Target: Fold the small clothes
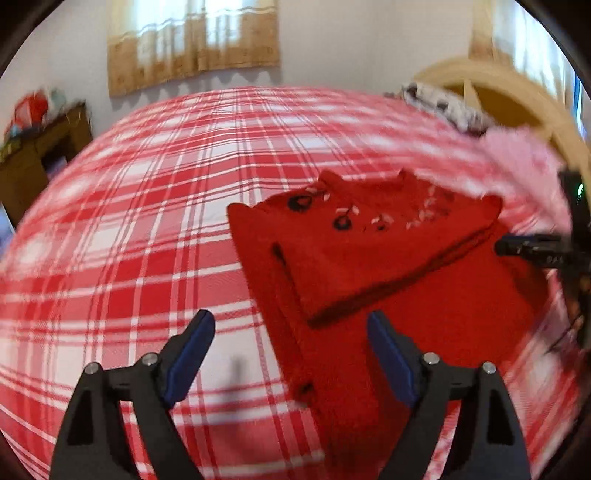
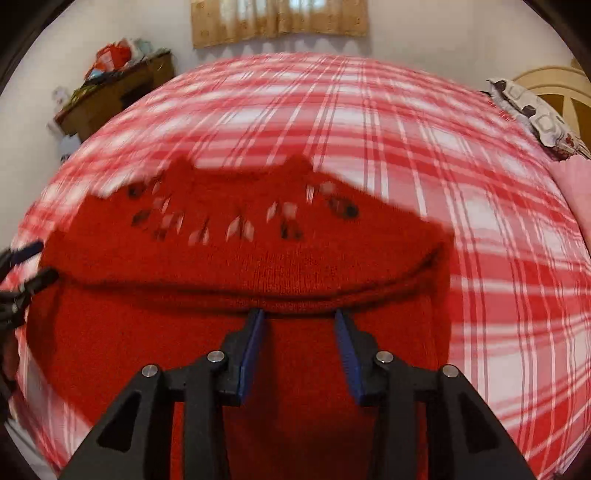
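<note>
A small red knitted sweater (image 1: 369,258) with black and white embroidery lies on the red and white plaid bed cover (image 1: 147,221), its upper part folded over the lower part. My left gripper (image 1: 290,328) is open and empty, hovering over the sweater's left edge. The right gripper (image 1: 517,247) shows at the right of the left wrist view. In the right wrist view the sweater (image 2: 240,266) fills the middle. My right gripper (image 2: 299,314) is open, its tips at the fold's edge. The left gripper (image 2: 33,262) shows at the sweater's left side.
A pink garment (image 1: 524,162) and a patterned pillow (image 2: 535,114) lie at the bed's right side by a wooden headboard (image 1: 517,96). A cluttered wooden desk (image 2: 118,96) stands at the far left, under a curtained window (image 2: 277,22).
</note>
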The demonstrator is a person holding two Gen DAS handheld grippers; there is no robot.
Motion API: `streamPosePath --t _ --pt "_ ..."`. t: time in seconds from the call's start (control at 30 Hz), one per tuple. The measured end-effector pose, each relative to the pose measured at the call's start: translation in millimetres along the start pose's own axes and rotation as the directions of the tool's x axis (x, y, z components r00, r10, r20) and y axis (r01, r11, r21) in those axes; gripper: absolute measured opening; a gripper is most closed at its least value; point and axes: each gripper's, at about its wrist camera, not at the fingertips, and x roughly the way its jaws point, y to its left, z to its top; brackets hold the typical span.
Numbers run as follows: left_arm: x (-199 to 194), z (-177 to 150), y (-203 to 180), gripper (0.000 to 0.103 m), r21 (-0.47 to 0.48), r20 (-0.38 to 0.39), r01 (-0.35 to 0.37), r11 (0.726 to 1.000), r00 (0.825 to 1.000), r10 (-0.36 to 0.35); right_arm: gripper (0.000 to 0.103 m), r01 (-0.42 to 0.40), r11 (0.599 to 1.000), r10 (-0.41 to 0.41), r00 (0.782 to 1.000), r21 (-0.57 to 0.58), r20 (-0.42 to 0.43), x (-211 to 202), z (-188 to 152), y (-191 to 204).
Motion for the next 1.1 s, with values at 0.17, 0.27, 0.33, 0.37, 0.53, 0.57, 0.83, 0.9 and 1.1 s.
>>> streamPosePath --t 0.17,0.27,0.33,0.37,0.53,0.57,0.83,0.9,1.1 --pt "17 32 7 0.087 -0.059 0.05 -0.124 0.991 0.991 0.127 0.041 -0.054 0.99 0.037 0.991 0.13 0.131 -17 26 -20" --pt "10 45 20 0.087 -0.116 0.086 -0.152 0.982 0.983 0.163 0.042 -0.064 0.99 0.044 0.987 0.129 0.153 -27 16 -21" --pt "3 45 28 0.091 -0.137 0.105 -0.144 0.98 0.982 0.159 0.042 -0.047 0.991 0.028 0.988 0.123 0.151 -29 8 -21" --pt "0 44 31 0.096 -0.138 0.112 -0.152 0.979 0.979 0.168 0.042 -0.044 0.991 0.025 0.988 0.125 0.15 -32 0 -24" --pt "-4 26 45 0.098 -0.179 0.1 -0.165 0.97 0.978 0.185 0.042 -0.043 0.988 0.02 0.988 0.146 0.154 -45 -28 -41" --pt "-4 21 44 0.098 -0.175 0.09 -0.16 0.971 0.98 0.178 0.042 -0.045 0.987 0.02 0.987 0.153 0.157 -49 -33 -45" --pt "-2 11 21 0.098 -0.115 0.092 -0.136 0.984 0.985 0.146 0.042 -0.02 0.979 -0.014 0.986 0.202 0.167 -52 -28 -79" --pt "0 20 18 0.097 -0.105 0.111 -0.14 0.985 0.982 0.152 0.042 -0.037 0.979 0.002 0.985 0.198 0.175 -48 -14 -83" --pt "19 44 26 0.078 -0.119 0.105 -0.027 0.993 0.994 0.039 0.042 -0.046 0.99 0.027 0.989 0.135 0.145 -22 16 -73"
